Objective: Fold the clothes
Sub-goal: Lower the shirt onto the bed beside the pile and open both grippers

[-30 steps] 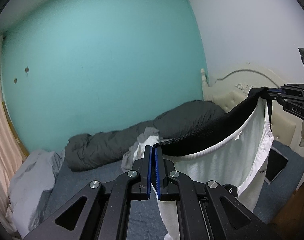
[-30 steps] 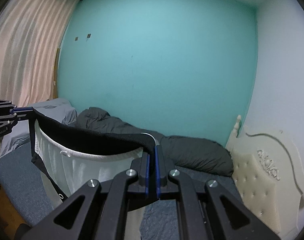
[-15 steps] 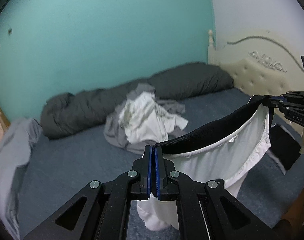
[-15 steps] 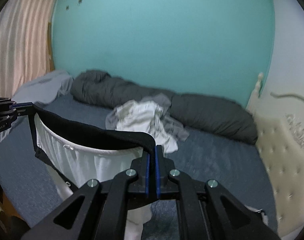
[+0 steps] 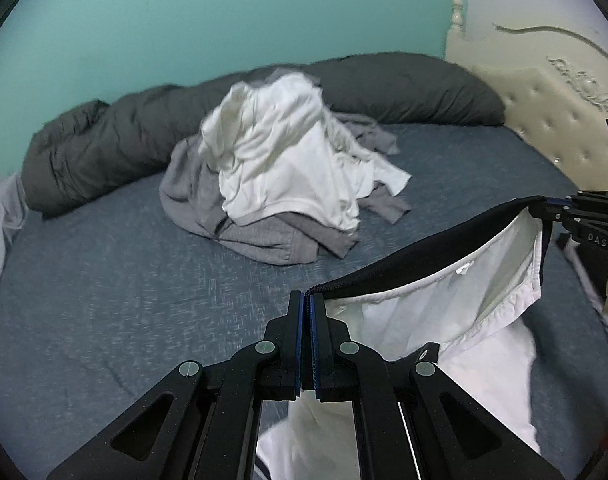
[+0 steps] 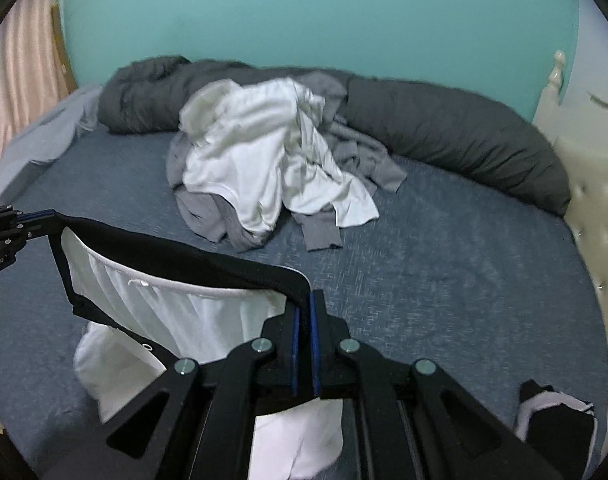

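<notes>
A home bedroom: a blue-sheeted bed (image 5: 104,300) with cream tufted headboard (image 5: 544,120) at two o'clock, rolled dark grey duvet (image 6: 444,132) against the teal wall (image 6: 304,12).

White garment with black waistband (image 5: 432,264) stretched taut at lower right, hanging; crumpled white-and-grey clothes pile (image 5: 288,176) mid-frame on bed.

Open blue bed sheet (image 5: 104,300) near and left, bare out to a pale cloth (image 5: 0,216) at the left edge. Blocked farther ahead by a heap of white and grey clothes (image 5: 288,176), with a dark duvet (image 5: 404,84) rolled along the far wall. Hemmed in on the right by a cream headboard (image 6: 592,216). Small dark-and-white garment (image 6: 556,416) lying near right.
</notes>
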